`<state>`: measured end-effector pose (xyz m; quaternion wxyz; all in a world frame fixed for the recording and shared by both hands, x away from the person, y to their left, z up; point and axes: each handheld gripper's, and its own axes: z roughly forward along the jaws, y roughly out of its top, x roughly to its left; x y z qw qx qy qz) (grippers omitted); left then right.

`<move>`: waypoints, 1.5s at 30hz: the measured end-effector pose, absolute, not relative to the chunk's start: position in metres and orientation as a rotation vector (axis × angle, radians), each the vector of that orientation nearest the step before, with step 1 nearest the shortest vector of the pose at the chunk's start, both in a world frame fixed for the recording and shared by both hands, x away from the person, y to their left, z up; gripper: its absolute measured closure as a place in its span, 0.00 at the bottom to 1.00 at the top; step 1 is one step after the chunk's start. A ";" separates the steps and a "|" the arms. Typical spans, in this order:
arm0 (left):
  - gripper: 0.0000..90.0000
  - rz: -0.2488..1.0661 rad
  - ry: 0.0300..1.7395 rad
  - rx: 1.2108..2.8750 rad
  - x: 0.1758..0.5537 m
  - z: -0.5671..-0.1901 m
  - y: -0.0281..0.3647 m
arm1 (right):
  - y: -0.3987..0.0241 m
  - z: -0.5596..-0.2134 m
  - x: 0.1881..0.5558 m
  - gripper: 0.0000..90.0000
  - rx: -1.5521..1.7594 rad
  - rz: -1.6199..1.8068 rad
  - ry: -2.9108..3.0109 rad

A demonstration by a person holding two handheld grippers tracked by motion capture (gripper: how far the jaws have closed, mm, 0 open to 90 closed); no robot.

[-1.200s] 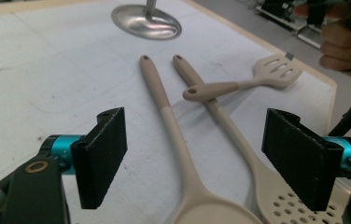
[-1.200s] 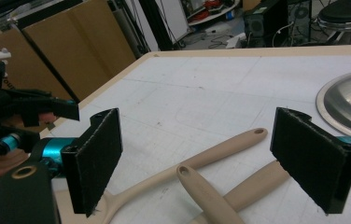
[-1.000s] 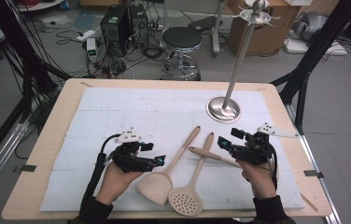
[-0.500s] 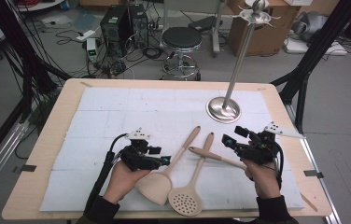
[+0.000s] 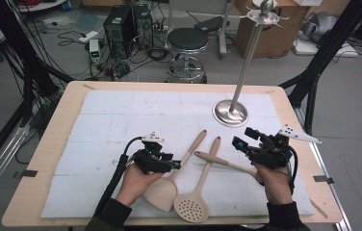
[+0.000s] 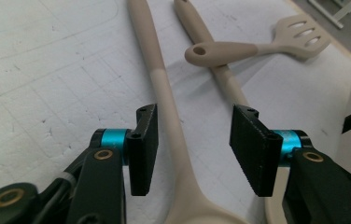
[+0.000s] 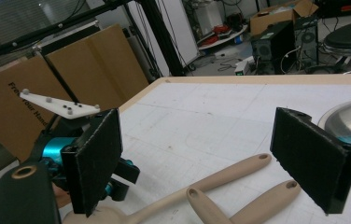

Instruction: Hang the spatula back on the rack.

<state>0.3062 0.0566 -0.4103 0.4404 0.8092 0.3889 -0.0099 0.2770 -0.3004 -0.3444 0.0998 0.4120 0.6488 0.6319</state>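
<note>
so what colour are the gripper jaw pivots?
Bright blue, on the left gripper; clearest in its own gripper view.

Both hands are reaching in from the near edge, the left gripper (image 5: 175, 165) lying low with jaws parted, the right gripper (image 5: 239, 140) angling leftward with jaws spread wide.

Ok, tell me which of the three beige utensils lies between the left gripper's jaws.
The solid spoon: its handle runs up between the open jaws of the left gripper. The round skimmer and slotted spatula lie off to the side.
</note>
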 end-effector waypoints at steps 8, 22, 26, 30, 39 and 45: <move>0.60 -0.029 0.993 2.095 0.314 -0.413 0.036 | -0.303 -0.341 0.276 0.18 1.212 1.865 1.902; 0.69 -0.126 1.053 2.109 0.325 -0.429 0.030 | -0.311 -0.338 0.275 0.18 1.218 1.851 1.868; 0.72 -0.144 1.062 2.106 0.327 -0.430 0.031 | -0.311 -0.338 0.275 0.18 1.214 1.852 1.867; 0.75 -0.138 1.063 2.120 0.328 -0.432 0.031 | -0.311 -0.338 0.276 0.18 1.212 1.853 1.868; 0.74 -0.101 1.078 2.164 0.327 -0.434 0.023 | -0.310 -0.337 0.275 0.18 1.216 1.837 1.866; 0.76 -0.075 1.094 2.198 0.327 -0.434 0.018 | -0.311 -0.337 0.275 0.18 1.220 1.842 1.859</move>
